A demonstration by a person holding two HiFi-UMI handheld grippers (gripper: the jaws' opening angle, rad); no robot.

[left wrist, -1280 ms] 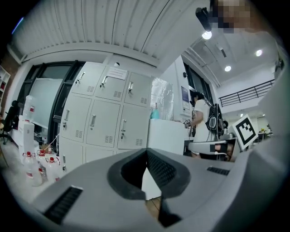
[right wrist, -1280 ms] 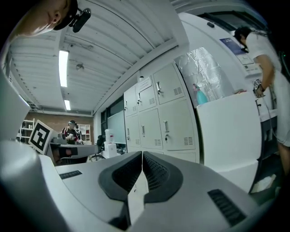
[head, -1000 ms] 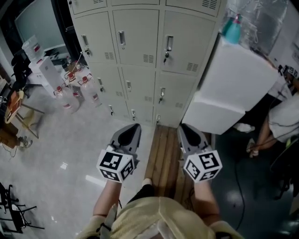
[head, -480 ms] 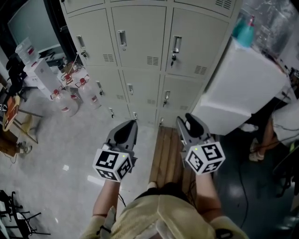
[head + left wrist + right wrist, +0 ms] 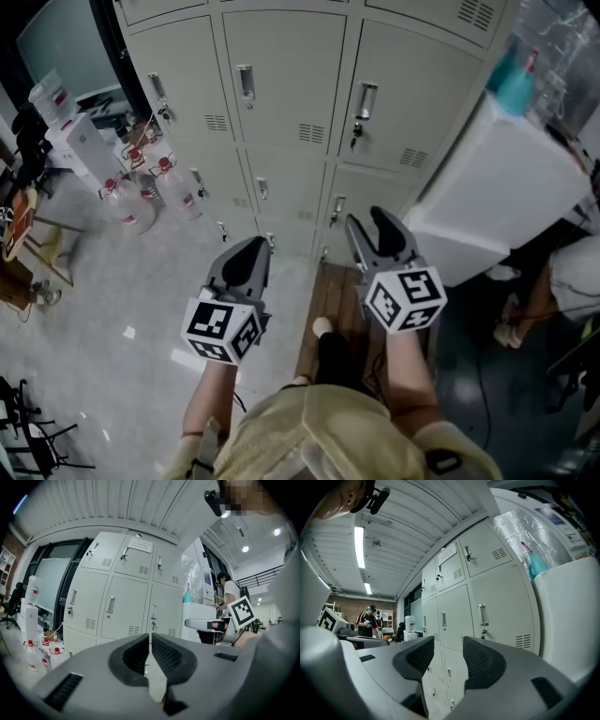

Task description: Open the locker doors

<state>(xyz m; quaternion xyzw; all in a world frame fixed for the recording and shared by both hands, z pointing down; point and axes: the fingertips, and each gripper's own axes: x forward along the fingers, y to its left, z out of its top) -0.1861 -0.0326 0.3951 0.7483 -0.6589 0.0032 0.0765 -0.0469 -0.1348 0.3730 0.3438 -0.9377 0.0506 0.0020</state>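
Lockers (image 5: 281,112): a grey metal bank at the far side, set in columns and rows. They stand upright and fill the far middle of the head view.
Doors (image 5: 403,94): every door in view is shut. Each carries a recessed handle (image 5: 246,82) with a vent slot below it. A dark key hangs under the handle of the upper right door.
Left gripper (image 5: 255,248): near left, pointed at the lockers and well apart from them. Its jaws are pressed together with nothing between them, and its own view shows the two pads meeting in one seam.
Right gripper (image 5: 367,225): near right, level with the left gripper and pointed at the right locker column. Its jaws stand wide and have just been opening. Nothing lies between them, and only the shut doors show through the gap. It touches no door.
Board (image 5: 330,300): wooden slats on the floor in front of the lockers, below and between the two grippers.
Cabinet (image 5: 497,197): a white box just beside the lockers on the right.
Bottle (image 5: 516,80): teal, upright on top of the cabinet.
Jugs (image 5: 150,192): clear with red caps, grouped on the floor at the lockers' left end.
Floor (image 5: 122,291): pale and glossy at left, dark at right.
Bystander (image 5: 572,272): at the right edge, only partly in view.
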